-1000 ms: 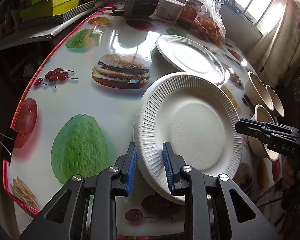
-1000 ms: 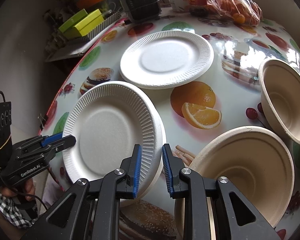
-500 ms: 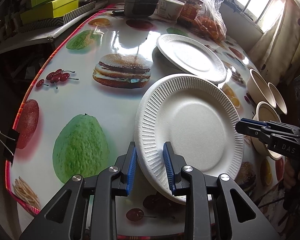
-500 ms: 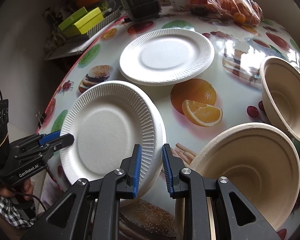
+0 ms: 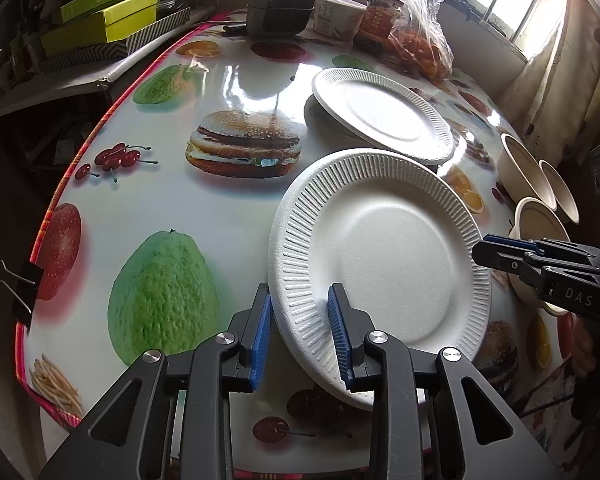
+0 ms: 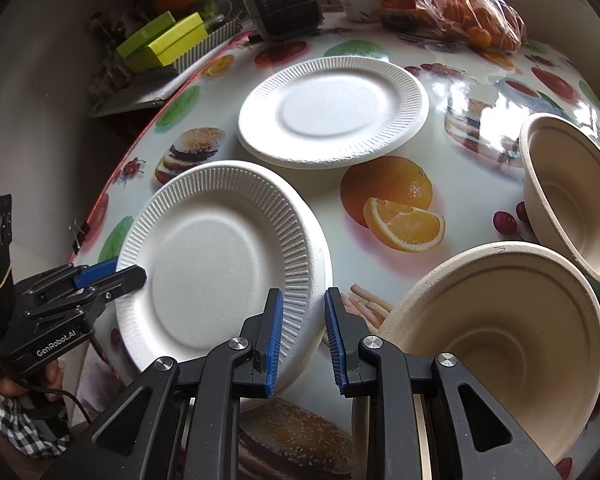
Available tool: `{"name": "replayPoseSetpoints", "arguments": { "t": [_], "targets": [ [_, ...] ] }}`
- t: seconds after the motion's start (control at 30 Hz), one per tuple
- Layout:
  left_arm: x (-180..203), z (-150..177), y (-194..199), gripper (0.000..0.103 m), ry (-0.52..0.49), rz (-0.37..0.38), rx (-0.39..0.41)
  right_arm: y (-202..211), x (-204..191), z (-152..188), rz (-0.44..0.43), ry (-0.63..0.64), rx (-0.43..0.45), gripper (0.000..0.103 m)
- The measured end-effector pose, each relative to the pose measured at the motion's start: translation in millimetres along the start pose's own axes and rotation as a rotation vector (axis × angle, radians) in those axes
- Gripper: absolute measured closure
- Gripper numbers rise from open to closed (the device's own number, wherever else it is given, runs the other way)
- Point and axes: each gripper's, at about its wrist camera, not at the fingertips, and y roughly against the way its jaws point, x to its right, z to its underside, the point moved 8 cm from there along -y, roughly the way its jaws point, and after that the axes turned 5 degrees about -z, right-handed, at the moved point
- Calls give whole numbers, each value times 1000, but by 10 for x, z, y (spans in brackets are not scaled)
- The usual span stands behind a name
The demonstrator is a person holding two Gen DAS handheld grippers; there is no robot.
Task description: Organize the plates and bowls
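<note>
Here, a white foam plate point(image 5: 380, 248) sits tilted just above the fruit-printed table point(image 5: 236, 216), near its front edge. The left gripper point(image 5: 300, 332) is clenched on the plate's rim at 7 o'clock. The right gripper point(image 6: 302, 340) is clamped on the opposite rim, at about 3 o'clock in the left wrist view. A second plate point(image 5: 380, 112) lies beyond at 12 o'clock, apart from the held one. Two tan bowls point(image 6: 500, 340) stand at 3 o'clock, side by side.
</note>
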Motion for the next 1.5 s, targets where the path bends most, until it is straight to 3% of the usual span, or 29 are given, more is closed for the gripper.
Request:
{"name": "replayPoseSetpoints", "arguments": {
  "t": [1.13, 1.5],
  "targets": [
    [41, 3, 12, 71, -30, -22, 14, 14, -8, -29, 9, 14, 14, 70],
    [30, -44, 96, 65, -44, -54, 54, 77, -47, -66, 20, 11, 48, 62]
  ]
}}
